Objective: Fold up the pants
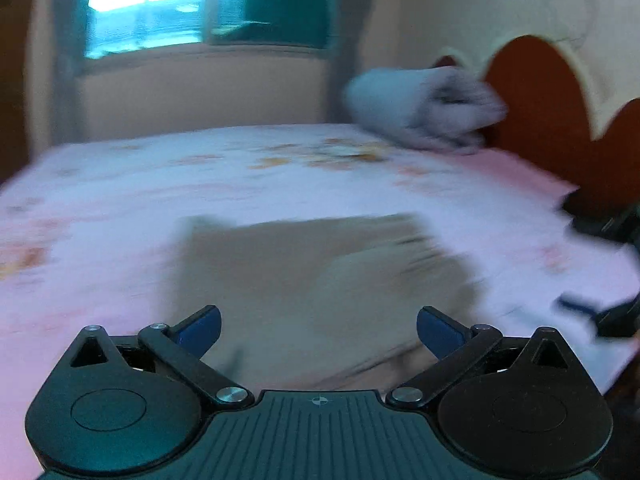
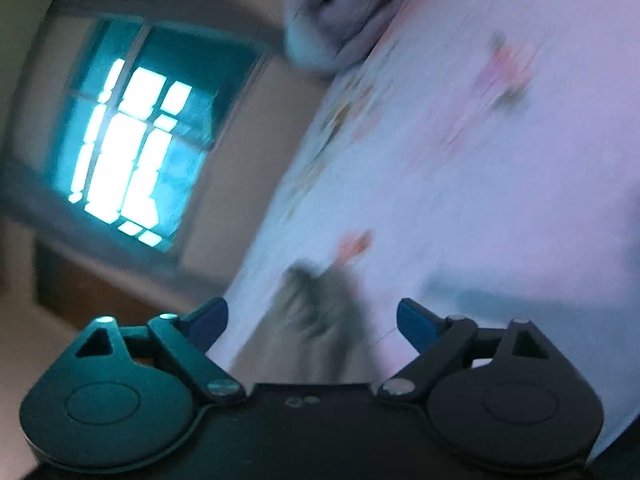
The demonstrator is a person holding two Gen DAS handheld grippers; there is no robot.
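Khaki pants lie folded flat on the pink flowered bedsheet, just ahead of my left gripper. Its blue-padded fingers stand wide apart above the near edge of the cloth, with nothing between them. At the right edge of the left wrist view the right gripper shows as blurred dark parts, apart from the pants. In the tilted, blurred right wrist view my right gripper is open and empty, and a corner of the pants lies on the sheet ahead of it.
A rolled grey blanket rests at the far right of the bed against a red-brown headboard; the blanket also shows in the right wrist view. A window sits in the far wall. The bed's edge drops off at the right.
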